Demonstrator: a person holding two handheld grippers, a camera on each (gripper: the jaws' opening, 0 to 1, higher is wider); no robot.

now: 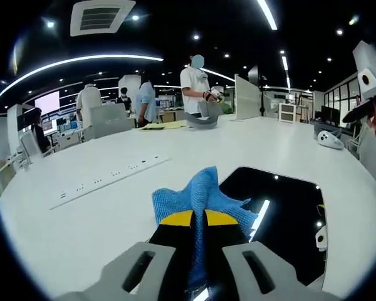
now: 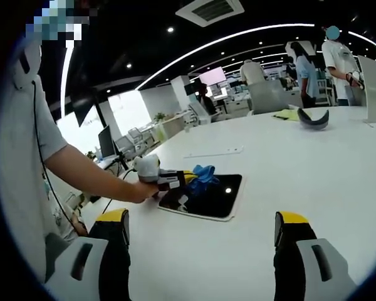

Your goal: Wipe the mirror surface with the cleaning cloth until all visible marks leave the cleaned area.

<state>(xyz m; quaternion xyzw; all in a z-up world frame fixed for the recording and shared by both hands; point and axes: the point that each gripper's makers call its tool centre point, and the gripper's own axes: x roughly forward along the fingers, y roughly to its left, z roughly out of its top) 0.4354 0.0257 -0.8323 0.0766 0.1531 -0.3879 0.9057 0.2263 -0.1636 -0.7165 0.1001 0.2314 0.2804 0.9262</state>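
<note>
The blue cleaning cloth (image 1: 200, 191) bunches out between the yellow-tipped jaws of my left gripper (image 1: 198, 218), which is shut on it. Just right of the cloth, the dark mirror (image 1: 282, 219) lies flat on the white table and reflects ceiling lights. In the right gripper view the mirror (image 2: 210, 202) lies ahead at mid-distance. A person's hand holds the left gripper (image 2: 169, 180) at its near-left corner, with the cloth (image 2: 203, 172) resting on the mirror's far-left edge. My right gripper (image 2: 202, 221) hovers over the table in front of the mirror, open, with nothing between its jaws.
The white table (image 1: 81, 213) carries a recessed socket strip (image 1: 106, 179), a grey curved object (image 1: 200, 121), a yellow sheet (image 1: 163, 125) and a white device (image 1: 330, 139). Several people stand at the far side. The person's arm (image 2: 81, 172) reaches in from the left.
</note>
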